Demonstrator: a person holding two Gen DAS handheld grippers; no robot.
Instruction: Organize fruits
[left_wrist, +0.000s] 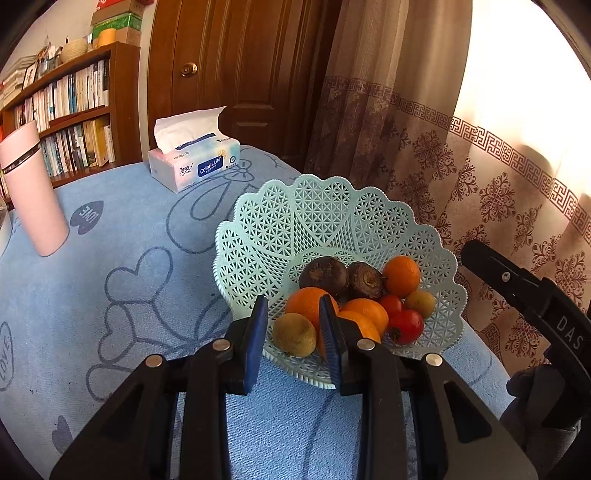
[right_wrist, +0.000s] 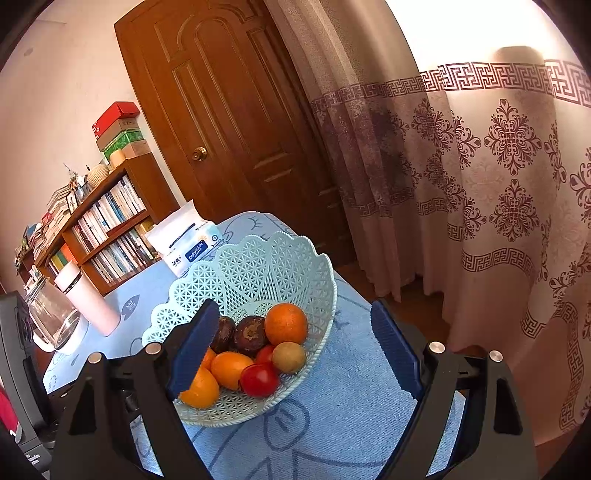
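A pale green lattice basket (left_wrist: 280, 229) (right_wrist: 258, 266) stands on the blue cloth and holds oranges (left_wrist: 400, 275) (right_wrist: 286, 323), two dark brown fruits (left_wrist: 325, 275) (right_wrist: 251, 334), red tomatoes (left_wrist: 406, 325) (right_wrist: 259, 380) and a yellow-brown fruit (left_wrist: 420, 303) (right_wrist: 289, 357). My left gripper (left_wrist: 293, 308) hangs low over the basket's near side, shut on a second yellow-brown fruit (left_wrist: 294, 334) between its blue pads. My right gripper (right_wrist: 295, 310) is wide open just before the basket, holding nothing. One of its black fingers (left_wrist: 509, 277) shows at the right of the left wrist view.
A tissue pack (left_wrist: 194, 162) (right_wrist: 188, 243) lies behind the basket. A pink tumbler (left_wrist: 31, 192) (right_wrist: 88, 302) and a glass jar (right_wrist: 51, 317) stand at the left. The table's edge runs just right of the basket, with a patterned curtain (right_wrist: 498, 184) beyond. A bookshelf (left_wrist: 74, 107) and door stand behind.
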